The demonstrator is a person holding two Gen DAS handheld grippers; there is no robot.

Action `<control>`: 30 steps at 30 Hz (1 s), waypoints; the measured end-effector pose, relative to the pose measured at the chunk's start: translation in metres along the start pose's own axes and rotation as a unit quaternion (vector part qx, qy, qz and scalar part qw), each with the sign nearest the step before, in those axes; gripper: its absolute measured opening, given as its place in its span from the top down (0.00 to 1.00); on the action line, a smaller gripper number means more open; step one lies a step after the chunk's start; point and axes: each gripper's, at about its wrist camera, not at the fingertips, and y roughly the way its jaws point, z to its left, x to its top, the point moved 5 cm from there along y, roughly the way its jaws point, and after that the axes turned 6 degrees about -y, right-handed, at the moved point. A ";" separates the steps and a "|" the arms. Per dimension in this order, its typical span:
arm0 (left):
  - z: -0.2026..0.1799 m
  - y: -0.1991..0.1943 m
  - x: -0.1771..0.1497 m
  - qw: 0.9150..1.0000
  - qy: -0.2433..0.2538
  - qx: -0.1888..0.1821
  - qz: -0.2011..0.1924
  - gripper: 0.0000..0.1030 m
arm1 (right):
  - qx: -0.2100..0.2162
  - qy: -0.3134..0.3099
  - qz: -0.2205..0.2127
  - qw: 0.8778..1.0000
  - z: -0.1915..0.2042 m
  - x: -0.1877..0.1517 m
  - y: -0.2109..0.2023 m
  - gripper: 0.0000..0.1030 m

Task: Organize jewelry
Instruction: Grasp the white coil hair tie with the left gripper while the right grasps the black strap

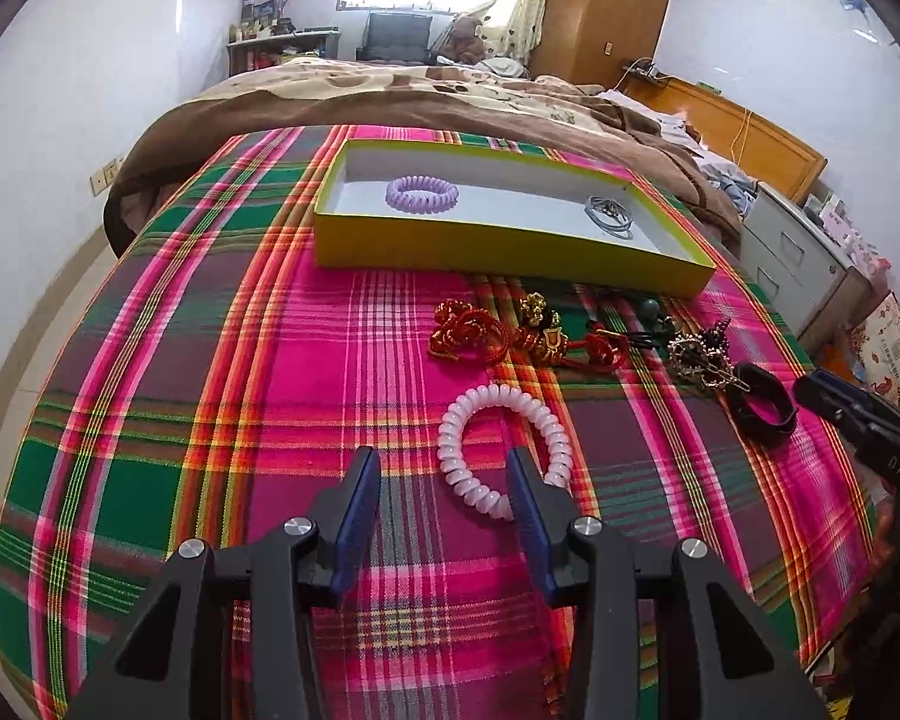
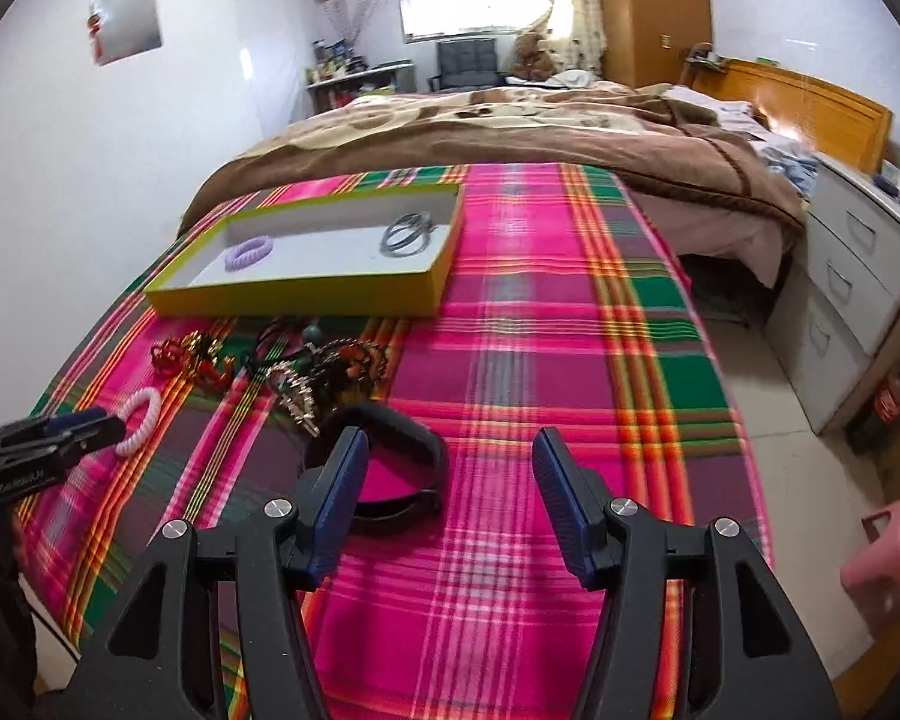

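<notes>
I have the left gripper (image 1: 444, 468) low over the pink, green and orange plaid cloth (image 1: 180, 390), its blue-padded jaws spread wide with nothing between them, because the pale pink spiral hair tie (image 1: 504, 444) lies just ahead and its near loop already sits by the right-hand pad; I judge it the next piece to pinch. The right gripper (image 2: 450, 450) is likewise spread and empty, hovering near the black band bracelet (image 2: 390, 462), which lies flat just past its left finger, so either hand can take its own item without crossing. The shallow yellow-green cardboard box with a white floor (image 1: 498, 240) sits at the far side of the cloth, open side up, as the place to gather things: a lilac spiral hair tie (image 1: 421, 194) rests toward its left end and a bunch of thin grey rings (image 1: 611, 215) toward its right, kept well apart, which suggests sorting by kind. Between box and grippers the tangle of red cord knots and gold charms (image 1: 510, 336) and the dark beaded cluster (image 1: 699, 354) lie unsorted in a row.
</notes>
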 end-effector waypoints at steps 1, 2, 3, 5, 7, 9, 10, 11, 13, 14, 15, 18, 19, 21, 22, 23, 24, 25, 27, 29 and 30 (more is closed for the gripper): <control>0.000 0.001 0.000 1.000 0.002 0.003 0.001 0.58 | 0.001 -0.003 0.007 1.000 0.001 0.000 0.004 0.44; -0.001 0.001 0.000 1.000 0.004 0.006 0.001 0.58 | 0.003 -0.004 0.009 1.000 0.002 0.000 0.006 0.44; -0.002 0.002 0.000 1.000 0.006 0.009 0.001 0.58 | 0.006 -0.003 0.010 1.000 0.003 -0.001 0.008 0.44; -0.003 0.003 0.001 1.000 0.009 0.014 0.001 0.58 | 0.013 -0.003 0.017 1.000 0.005 0.000 0.012 0.44; -0.003 0.004 0.002 1.000 0.011 0.018 0.001 0.58 | 0.015 -0.006 0.025 1.000 0.007 -0.001 0.015 0.44; -0.005 0.005 0.003 1.000 0.019 0.024 0.001 0.58 | 0.012 -0.014 0.031 0.999 0.009 -0.002 0.018 0.44; -0.006 0.006 0.003 0.999 0.022 0.026 0.001 0.58 | 0.009 -0.012 0.033 0.999 0.008 -0.002 0.018 0.45; -0.007 0.006 0.003 0.999 0.028 0.029 0.000 0.58 | 0.010 -0.010 0.033 0.999 0.007 -0.003 0.018 0.50; -0.008 0.007 0.003 0.999 0.035 0.036 0.001 0.58 | 0.015 -0.005 0.036 0.999 0.005 -0.003 0.020 0.58; -0.009 0.008 0.003 0.998 0.039 0.039 0.001 0.58 | 0.017 -0.004 0.036 0.999 0.006 -0.004 0.020 0.59; -0.009 0.008 0.003 0.998 0.042 0.041 0.001 0.59 | 0.018 -0.003 0.037 0.999 0.005 -0.004 0.020 0.60; -0.009 0.008 0.003 0.998 0.043 0.043 -0.001 0.67 | 0.015 -0.001 0.037 0.999 0.006 -0.002 0.020 0.73; -0.009 0.007 0.003 0.998 0.044 0.045 -0.001 0.73 | 0.012 0.000 0.038 0.999 0.006 -0.002 0.020 0.75; -0.009 0.007 0.002 0.998 0.047 0.042 -0.001 0.78 | 0.011 0.004 0.038 0.999 0.006 -0.003 0.020 0.76; -0.008 0.007 0.002 0.998 0.047 0.043 -0.002 0.81 | 0.011 0.005 0.038 0.999 0.006 -0.003 0.020 0.76; -0.008 0.007 0.002 0.998 0.046 0.043 -0.002 0.85 | 0.011 0.006 0.037 0.999 0.005 -0.003 0.020 0.77; -0.006 0.007 0.003 0.998 0.044 0.045 -0.003 0.88 | 0.010 0.009 0.037 0.999 0.005 -0.003 0.020 0.77; -0.005 0.006 0.003 0.998 0.042 0.045 -0.002 0.90 | 0.010 0.012 0.037 0.999 0.004 -0.003 0.019 0.77; -0.005 0.006 0.003 0.998 0.044 0.042 -0.002 0.90 | 0.010 0.015 0.035 0.999 0.004 -0.003 0.019 0.78; -0.005 0.006 0.003 0.998 0.045 0.041 -0.002 0.91 | 0.011 0.022 0.034 0.999 0.003 -0.004 0.018 0.79; -0.005 0.006 0.003 0.998 0.045 0.041 -0.003 0.91 | 0.009 0.024 0.032 0.999 0.002 -0.004 0.017 0.79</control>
